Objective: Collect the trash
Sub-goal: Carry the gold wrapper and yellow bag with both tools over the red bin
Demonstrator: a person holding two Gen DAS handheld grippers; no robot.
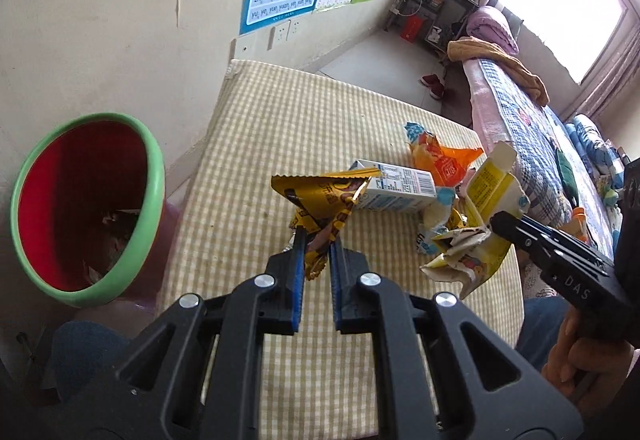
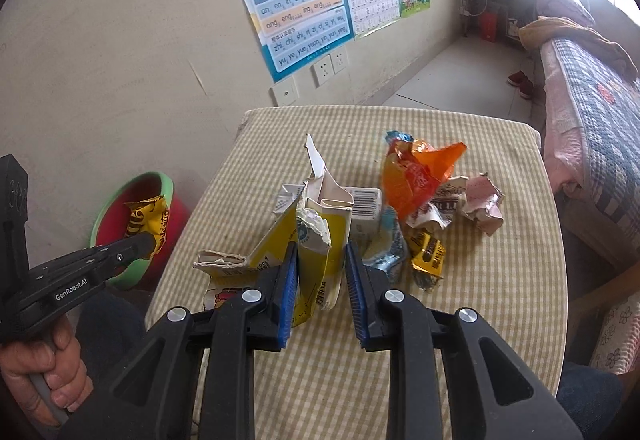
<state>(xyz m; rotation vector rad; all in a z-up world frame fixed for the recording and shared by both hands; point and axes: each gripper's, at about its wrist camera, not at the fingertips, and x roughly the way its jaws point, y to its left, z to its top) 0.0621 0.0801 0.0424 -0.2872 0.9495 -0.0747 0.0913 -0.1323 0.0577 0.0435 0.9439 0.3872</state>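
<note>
My left gripper (image 1: 317,240) is shut on a crumpled yellow snack wrapper (image 1: 320,200), held off the checked table (image 1: 280,120). In the right wrist view this left gripper (image 2: 146,240) holds the wrapper (image 2: 148,220) in front of the red bin with a green rim (image 2: 166,180). The bin (image 1: 158,176) stands on the floor to the left of the table, some scraps inside. My right gripper (image 2: 322,248) is shut on a torn yellow carton (image 2: 316,240), raised over the trash pile. From the left wrist view the right gripper (image 1: 498,224) grips that carton (image 1: 484,188).
On the table lie a white-and-blue milk box (image 1: 400,188), an orange wrapper (image 2: 412,180), crumpled paper (image 2: 484,208) and a small yellow wrapper (image 2: 430,252). A bed (image 1: 520,112) runs along the right side. The wall with posters stands behind the table.
</note>
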